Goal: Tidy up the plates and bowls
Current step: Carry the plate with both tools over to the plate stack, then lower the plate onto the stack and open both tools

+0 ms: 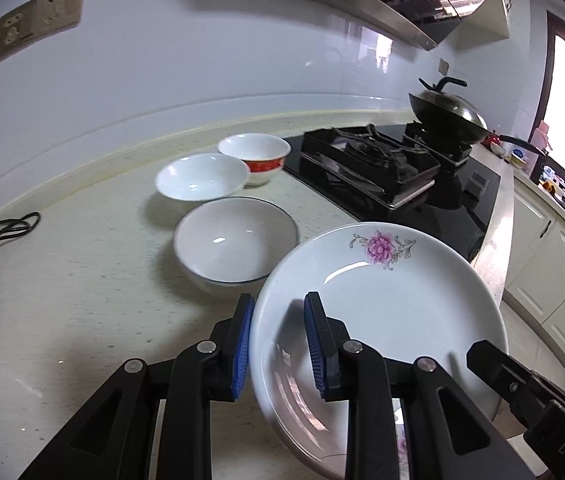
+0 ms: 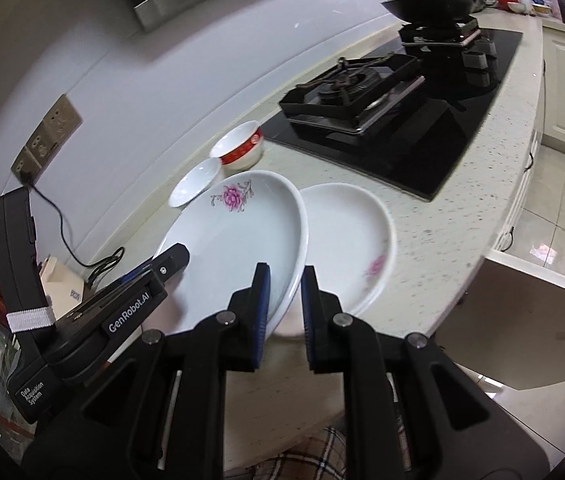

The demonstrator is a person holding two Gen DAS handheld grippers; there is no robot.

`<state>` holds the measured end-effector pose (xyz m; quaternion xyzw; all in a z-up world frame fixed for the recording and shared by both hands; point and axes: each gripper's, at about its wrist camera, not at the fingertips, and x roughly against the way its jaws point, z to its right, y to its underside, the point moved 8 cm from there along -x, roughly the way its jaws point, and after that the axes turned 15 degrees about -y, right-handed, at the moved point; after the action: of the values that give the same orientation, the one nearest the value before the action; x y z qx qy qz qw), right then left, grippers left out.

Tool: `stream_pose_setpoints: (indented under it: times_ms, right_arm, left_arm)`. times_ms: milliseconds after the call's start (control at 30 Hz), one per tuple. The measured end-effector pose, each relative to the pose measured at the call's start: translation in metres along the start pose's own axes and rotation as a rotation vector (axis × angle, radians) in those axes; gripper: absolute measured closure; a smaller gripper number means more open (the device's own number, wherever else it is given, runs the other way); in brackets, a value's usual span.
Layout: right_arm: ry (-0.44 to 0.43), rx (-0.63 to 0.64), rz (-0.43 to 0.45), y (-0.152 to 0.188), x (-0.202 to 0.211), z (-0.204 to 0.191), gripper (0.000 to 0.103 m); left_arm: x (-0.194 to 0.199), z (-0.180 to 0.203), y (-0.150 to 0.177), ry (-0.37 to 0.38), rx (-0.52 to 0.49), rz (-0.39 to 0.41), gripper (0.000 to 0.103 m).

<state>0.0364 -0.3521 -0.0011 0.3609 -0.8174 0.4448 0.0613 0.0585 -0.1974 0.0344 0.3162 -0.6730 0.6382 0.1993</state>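
A white plate with a pink flower [image 1: 382, 300] is lifted and tilted above the counter. My left gripper [image 1: 278, 344] is shut on its left rim. My right gripper [image 2: 285, 304] is shut on its right rim [image 2: 242, 240]; its black finger also shows in the left wrist view [image 1: 494, 364]. A second flowered plate [image 2: 354, 240] lies flat on the counter under and to the right of the held one. A large white bowl with a dark rim [image 1: 236, 240], a shallow white bowl [image 1: 202, 176] and a red-banded bowl [image 1: 256, 156] stand behind.
A black gas hob [image 1: 382, 168] with a wok [image 1: 446, 112] stands to the right. A black cable [image 1: 6, 228] lies at the left by the wall sockets [image 1: 22, 28]. The counter edge [image 2: 494, 208] drops off at the right.
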Motion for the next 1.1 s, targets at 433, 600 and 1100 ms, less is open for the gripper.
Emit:
stream_pose_setpoints:
  times_ms: [433, 600, 1100]
  right_arm:
    - [0.077, -0.014, -0.013, -0.012, -0.012, 0.046, 0.085]
    - [0.101, 0.011, -0.031, -0.01, -0.021, 0.05, 0.085]
    - [0.153, 0.049, -0.035, -0.013, -0.024, 0.052, 0.08]
  left_arm:
    - [-0.028, 0.043, -0.003, 0.009, -0.062, -0.001, 0.077]
    - [-0.044, 0.045, 0.003, -0.011, -0.091, -0.028, 0.076]
    - [-0.043, 0.044, 0.005, 0.025, -0.103, -0.001, 0.074]
